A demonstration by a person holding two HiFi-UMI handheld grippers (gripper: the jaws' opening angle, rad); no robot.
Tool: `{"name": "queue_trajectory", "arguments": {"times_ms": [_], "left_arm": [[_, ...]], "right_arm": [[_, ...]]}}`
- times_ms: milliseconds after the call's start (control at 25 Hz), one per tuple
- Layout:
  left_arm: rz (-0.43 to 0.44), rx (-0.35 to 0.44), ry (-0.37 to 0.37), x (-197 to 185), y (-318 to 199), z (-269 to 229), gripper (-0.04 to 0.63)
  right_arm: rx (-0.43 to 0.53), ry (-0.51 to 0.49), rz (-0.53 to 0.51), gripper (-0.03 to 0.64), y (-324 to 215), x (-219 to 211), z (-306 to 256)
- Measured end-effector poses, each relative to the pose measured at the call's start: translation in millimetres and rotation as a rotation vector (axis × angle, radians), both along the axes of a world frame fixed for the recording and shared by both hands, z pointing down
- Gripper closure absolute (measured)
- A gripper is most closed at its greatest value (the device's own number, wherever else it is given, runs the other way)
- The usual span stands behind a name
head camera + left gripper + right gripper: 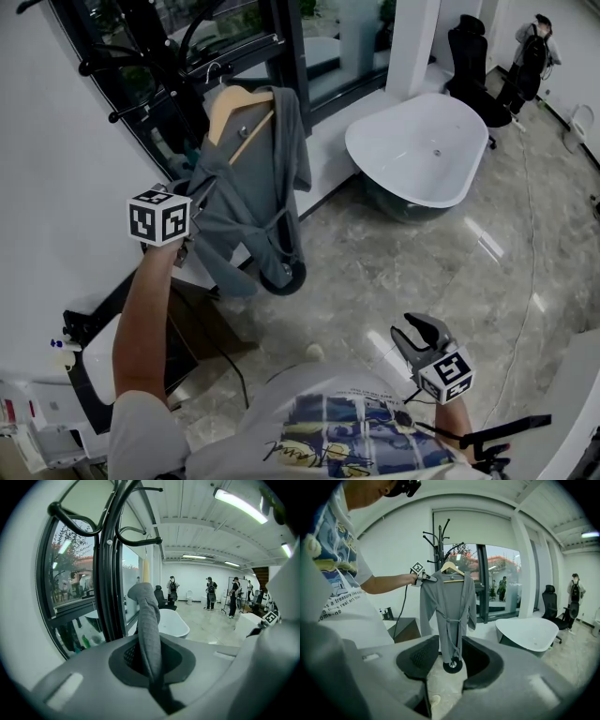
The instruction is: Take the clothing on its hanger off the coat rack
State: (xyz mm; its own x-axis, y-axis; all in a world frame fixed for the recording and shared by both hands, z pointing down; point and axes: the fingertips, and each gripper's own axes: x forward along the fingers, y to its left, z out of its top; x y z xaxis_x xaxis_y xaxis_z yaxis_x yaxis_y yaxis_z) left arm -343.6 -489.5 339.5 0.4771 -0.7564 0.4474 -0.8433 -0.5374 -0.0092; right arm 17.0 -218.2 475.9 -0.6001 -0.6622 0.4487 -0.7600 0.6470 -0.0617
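Our left gripper [152, 677] clamps the grey robe [248, 206], likely steadying it before its hanger [230, 108] leaves the coat rack [107, 564]; our right gripper [450, 667] hangs back, jaws apart.

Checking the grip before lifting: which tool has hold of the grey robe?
The left tool, held up high, is shut on a fold of the grey robe; the right tool hangs low, open and empty.
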Motion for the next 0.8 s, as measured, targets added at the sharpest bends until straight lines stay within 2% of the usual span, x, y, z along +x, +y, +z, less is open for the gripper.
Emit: {"name": "queue_trajectory", "arguments": {"times_ms": [240, 400, 800], "left_arm": [[0.005, 0.031, 0.005, 15.8, 9.9, -20.4, 0.591], [0.002, 0.010, 0.032, 25.2, 13.9, -22.9, 0.591], [0.036, 0.021, 0.010, 70.2, 49.9, -29.2, 0.590]], "right_arm": [[-0.002, -0.011, 0.006, 0.463, 13.8, 16.5, 2.3], [-0.003, -0.007, 0.003, 0.463, 25.9, 31.8, -0.7], [0.009, -0.005, 0.022, 0.463, 67.5, 76.5, 1.7]]}}
